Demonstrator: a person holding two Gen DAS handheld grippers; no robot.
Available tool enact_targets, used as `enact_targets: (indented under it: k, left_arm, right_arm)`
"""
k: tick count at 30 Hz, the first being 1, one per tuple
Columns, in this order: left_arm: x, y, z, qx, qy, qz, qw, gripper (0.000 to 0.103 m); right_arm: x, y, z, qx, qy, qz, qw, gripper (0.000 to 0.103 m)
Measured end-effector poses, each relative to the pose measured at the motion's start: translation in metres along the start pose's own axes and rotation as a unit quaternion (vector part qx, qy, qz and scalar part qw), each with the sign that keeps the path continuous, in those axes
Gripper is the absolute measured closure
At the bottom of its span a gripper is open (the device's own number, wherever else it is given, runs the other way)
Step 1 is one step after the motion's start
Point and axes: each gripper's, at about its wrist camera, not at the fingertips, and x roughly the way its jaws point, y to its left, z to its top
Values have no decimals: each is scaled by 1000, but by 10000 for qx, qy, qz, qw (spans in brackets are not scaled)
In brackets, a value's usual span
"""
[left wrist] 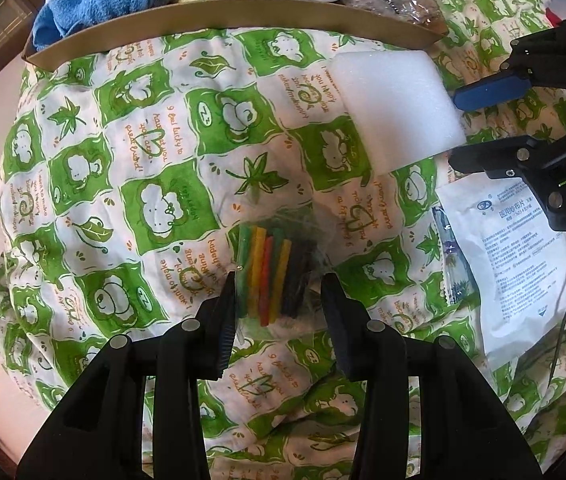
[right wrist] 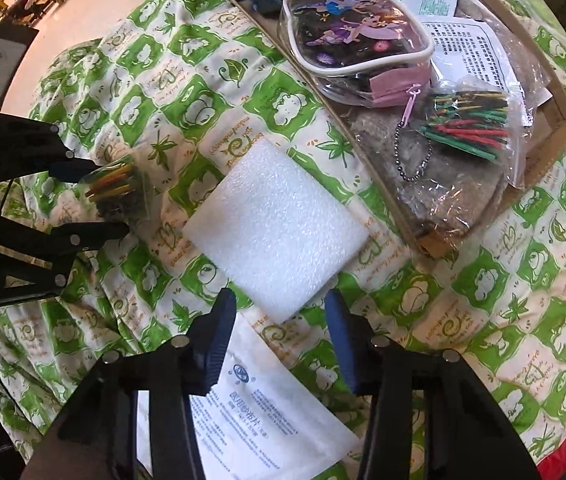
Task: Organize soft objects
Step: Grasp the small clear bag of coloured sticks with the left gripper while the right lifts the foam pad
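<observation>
A clear bag of coloured sticks (left wrist: 269, 276) sits between the fingers of my left gripper (left wrist: 279, 280), which is shut on it over the green-and-white patterned cloth (left wrist: 143, 152). The right wrist view shows the same bag (right wrist: 117, 184) in that gripper (right wrist: 111, 200) at the far left. A white foam block (right wrist: 279, 228) lies flat on the cloth. Its near corner reaches between the fingers of my right gripper (right wrist: 279, 308), which stand apart without pressing it. In the left wrist view the right gripper (left wrist: 455, 130) straddles the foam's (left wrist: 395, 108) right edge.
A shallow cardboard tray (right wrist: 559, 136) at the back holds a clear cartoon pouch (right wrist: 355, 44), a blue towel (left wrist: 99, 0), a second bag of coloured sticks (right wrist: 471, 128) and beige fabric (right wrist: 443, 192). A white printed packet (right wrist: 275, 412) lies under the right gripper.
</observation>
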Motion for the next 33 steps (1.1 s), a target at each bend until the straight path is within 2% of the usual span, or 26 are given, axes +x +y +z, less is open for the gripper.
enact_targets:
  k: [3,5,6,7,8,11,13,16,19,23,26,29,33]
  left_arm:
    - [-4,-4,0,17,-20,19,10000,62]
    - [-5,-5,0,30,-26,35,10000,62]
    - [-7,-5,1,35,-25,41,10000,62]
    - [-6,-6,1,40,-19,46,10000,62]
    - [-5,-6,1,45,-9,51,10000,62]
    - [-1,-3,1,54,4,51,10000,62]
    - [2,-2,2,41,11,35,10000,62]
    - [5,-2,0,16,9,-4,10000,62]
    - [5,2,-1,-52,7,-85,10000,62]
    - [5,12,-3,-36,-14,-107,9999,62]
    - [2,17,-5,-46,-31,-125,9999,62]
    - [-3,21,-5,-55,-66,-117,9999,62]
    - [-6,31,-2,-77,-132,-121,9998,62]
  right_arm:
    - [2,2,-5,65,17,118,9999,58]
    - [-1,-5,-8,286,65,482,9984,55]
    - [-3,-8,-11,403,32,586,9975,37]
    - [-5,-12,-11,538,5,698,9961,24]
    - [-8,-18,-11,730,-26,860,9936,16]
    - [-11,-35,-10,1384,-105,1403,9803,16]
    - [-10,-44,-8,1855,-131,1588,9696,14]
    - [-4,-51,-2,2428,-141,1583,9570,9]
    - [4,-45,4,2588,-134,1530,9536,2]
    - [19,-38,11,2689,81,1125,9565,2]
    - [19,-37,8,2659,55,974,9590,3]
    - [13,-39,0,2625,6,946,9603,24]
    - [-2,-50,-17,2571,-84,937,9618,25]
